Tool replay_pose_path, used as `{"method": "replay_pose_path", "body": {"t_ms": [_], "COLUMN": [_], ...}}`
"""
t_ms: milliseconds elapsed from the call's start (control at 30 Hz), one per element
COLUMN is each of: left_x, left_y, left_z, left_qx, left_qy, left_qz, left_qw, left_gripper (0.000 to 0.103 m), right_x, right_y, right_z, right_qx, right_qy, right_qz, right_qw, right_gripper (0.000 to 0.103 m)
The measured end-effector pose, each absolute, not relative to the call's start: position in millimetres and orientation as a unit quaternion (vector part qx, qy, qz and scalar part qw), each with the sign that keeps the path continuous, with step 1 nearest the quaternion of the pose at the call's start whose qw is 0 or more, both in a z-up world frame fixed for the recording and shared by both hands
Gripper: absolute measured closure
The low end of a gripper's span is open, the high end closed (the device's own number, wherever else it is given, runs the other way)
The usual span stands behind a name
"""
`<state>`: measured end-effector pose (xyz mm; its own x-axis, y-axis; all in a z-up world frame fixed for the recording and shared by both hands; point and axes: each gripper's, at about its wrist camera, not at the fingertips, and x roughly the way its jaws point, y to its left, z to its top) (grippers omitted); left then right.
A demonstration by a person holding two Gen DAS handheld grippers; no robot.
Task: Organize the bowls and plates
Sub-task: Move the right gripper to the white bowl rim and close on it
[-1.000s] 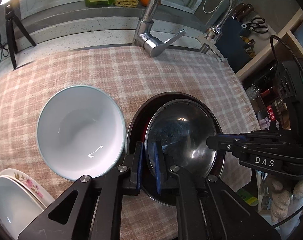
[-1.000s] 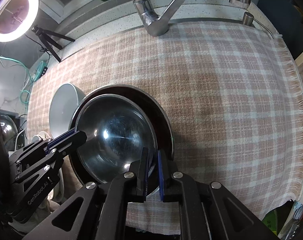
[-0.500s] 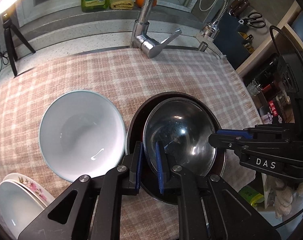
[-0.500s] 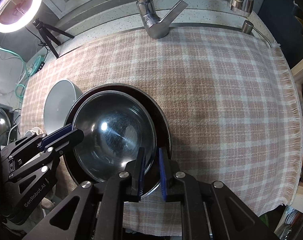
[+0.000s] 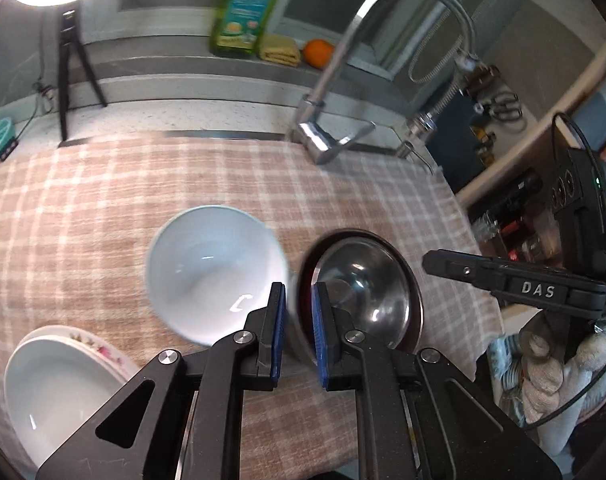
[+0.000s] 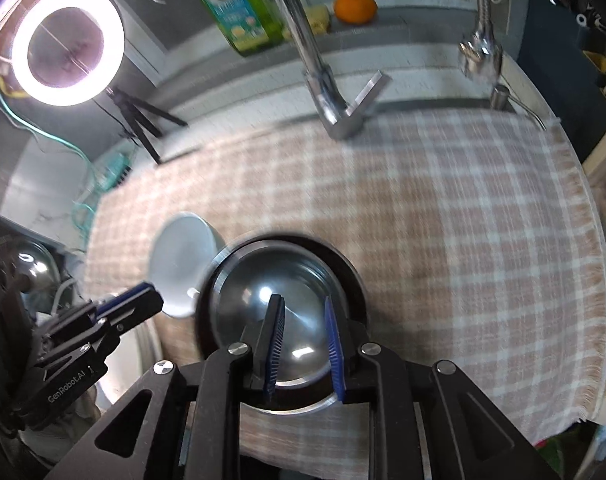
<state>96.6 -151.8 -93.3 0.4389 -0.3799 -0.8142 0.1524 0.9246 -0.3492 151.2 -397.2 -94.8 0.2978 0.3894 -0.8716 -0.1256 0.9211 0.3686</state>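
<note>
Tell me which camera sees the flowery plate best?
The left wrist view. There the white plate with pink flowers on its rim lies under a plain white plate at the lower left. The right wrist view shows only a pale rim sliver behind the left gripper.

cloth (image 5: 103, 208): pinkish-beige plaid; bowl (image 5: 215, 268): plain white; plate (image 5: 103, 348): pink florals; metal bowl (image 6: 279, 304): shiny silver; bottle (image 6: 239, 4): green

Left gripper (image 5: 297, 330) tilts steeply down, jaws slightly parted and empty; right gripper (image 6: 303, 346), equally steep, has just been opening, empty too.
</note>
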Motion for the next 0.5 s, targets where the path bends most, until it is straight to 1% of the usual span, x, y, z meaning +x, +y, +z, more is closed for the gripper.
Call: {"method": "replay_pose_path", "body": {"t_ms": [167, 367, 433, 500], "left_x": [100, 112, 114, 116], "left_y": [-114, -87, -82, -78], "left_z": [-101, -115, -117, -121], "left_qx": [-0.155, -0.177, -0.175, -0.176], "left_qy": [0.516, 0.533, 0.535, 0.542], "left_qz": [-0.119, -0.085, -0.077, -0.075], "left_qw": [0.834, 0.823, 0.823, 0.818], "left_gripper": [0.091, 0.091, 0.085, 0.081], "right_x": [167, 189, 195, 201], "right_y": [-379, -350, -338, -327], "right_z": [-90, -101, -105, -111], "right_qx": [0.121, 0.121, 0.114, 0.106], "right_qy": [0.558, 0.575, 0.58, 0.589], "right_qz": [0.193, 0.222, 0.23, 0.237], "right_qw": [0.798, 0.778, 0.773, 0.766], "right_gripper": [0.08, 0.08, 0.08, 0.079]}}
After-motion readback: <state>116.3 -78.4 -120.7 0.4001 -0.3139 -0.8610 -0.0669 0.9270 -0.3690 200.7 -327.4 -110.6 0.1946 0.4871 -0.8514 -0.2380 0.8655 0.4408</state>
